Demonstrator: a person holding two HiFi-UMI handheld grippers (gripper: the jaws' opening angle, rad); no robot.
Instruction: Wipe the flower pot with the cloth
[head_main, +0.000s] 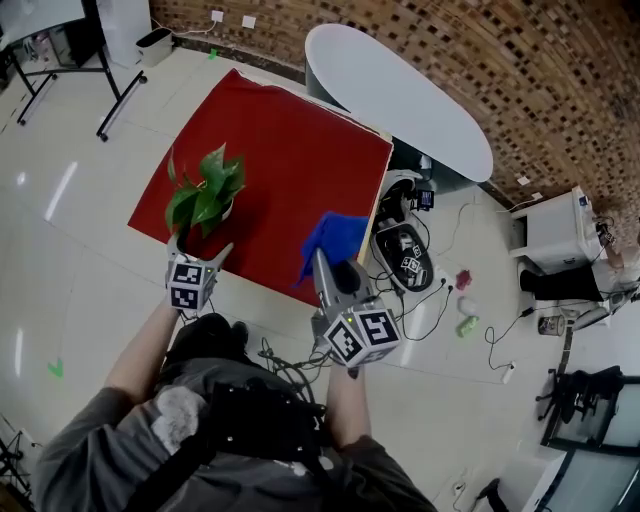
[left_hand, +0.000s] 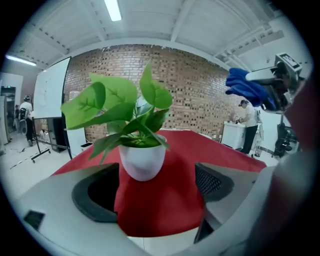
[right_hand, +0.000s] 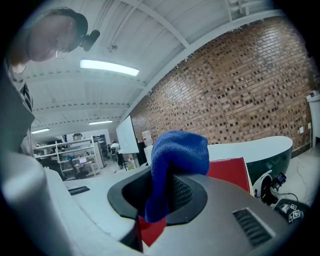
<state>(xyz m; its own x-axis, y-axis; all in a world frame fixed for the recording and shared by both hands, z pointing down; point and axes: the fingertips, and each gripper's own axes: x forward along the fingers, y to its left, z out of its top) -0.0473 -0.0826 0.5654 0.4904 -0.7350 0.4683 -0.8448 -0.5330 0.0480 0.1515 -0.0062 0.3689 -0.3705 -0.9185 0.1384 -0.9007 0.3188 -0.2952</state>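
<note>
Two claws hover at the near edge of the red-covered table (head_main: 300, 140). The left claw (left_hand: 156, 187) gapes wide and empty — the small white round flower pot (left_hand: 142, 161) with its green leafy plant (left_hand: 120, 107) stands on the table just ahead of it, untouched. The right claw (right_hand: 160, 195) pinches a bunched blue terry cloth (right_hand: 177, 150), off to the pot's right.

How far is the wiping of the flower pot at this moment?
Done: the right gripper is shut on the blue cloth, held above the red table. In hand: the open left gripper faces the white flower pot, which stands ahead of its jaws, untouched. Left: bring the cloth to the pot and wipe; they are apart.
</note>
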